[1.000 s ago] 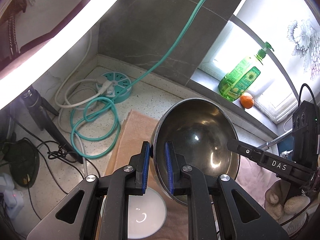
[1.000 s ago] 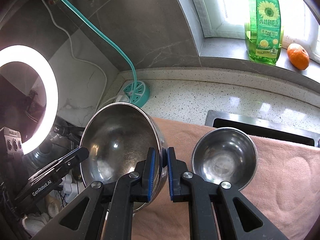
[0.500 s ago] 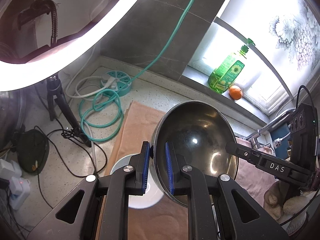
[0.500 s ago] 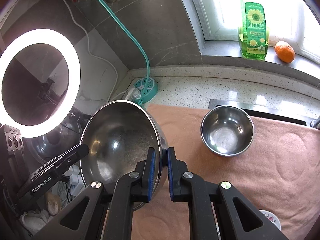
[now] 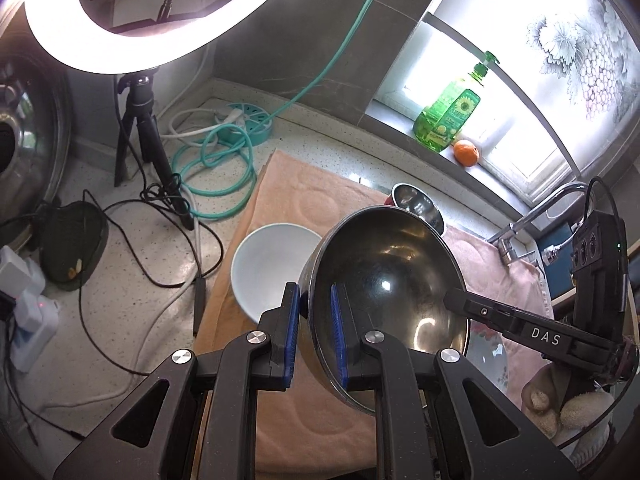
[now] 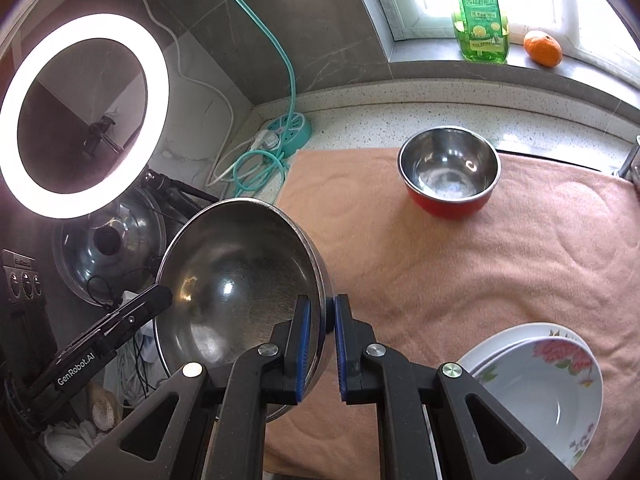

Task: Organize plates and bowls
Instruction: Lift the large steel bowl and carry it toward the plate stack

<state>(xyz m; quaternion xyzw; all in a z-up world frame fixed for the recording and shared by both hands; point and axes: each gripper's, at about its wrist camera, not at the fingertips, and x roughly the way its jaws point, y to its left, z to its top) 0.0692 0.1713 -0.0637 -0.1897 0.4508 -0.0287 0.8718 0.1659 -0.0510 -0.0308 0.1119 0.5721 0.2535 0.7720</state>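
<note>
The left tool [image 5: 314, 330] pinches the near-left rim of a big steel bowl [image 5: 384, 276], blue pads nearly together with only the bowl's thin wall between them. The right tool [image 6: 321, 344] grips the opposite rim the same way, one pad inside and one outside. Held by both, the bowl hangs tilted above the towel [image 6: 460, 264], clear of it, its hollow facing up and toward the left tool's camera.

Going left to right in the left wrist view: a lit ring light [image 5: 132, 36] on a black tripod [image 5: 148, 132] stands at the far left of the counter [image 5: 120, 264], with black cables trailing around its feet. Next comes a teal socket hub [image 5: 250, 122] with a coiled teal cable [image 5: 218, 168]. The peach towel begins just right of the coil. On its left part sits a white bowl [image 5: 268, 266], partly behind the big bowl. Further back is a small bowl [image 6: 450, 170], steel inside and red outside, upright on the towel and well apart from the others. On the sill behind stand a green bottle [image 5: 450, 114] and an orange [image 5: 466, 153], just beside each other. Near the towel's right end lie flowered plates [image 6: 540, 380], stacked, below the right tool. A tap [image 5: 536, 216] shows at the far right.
</note>
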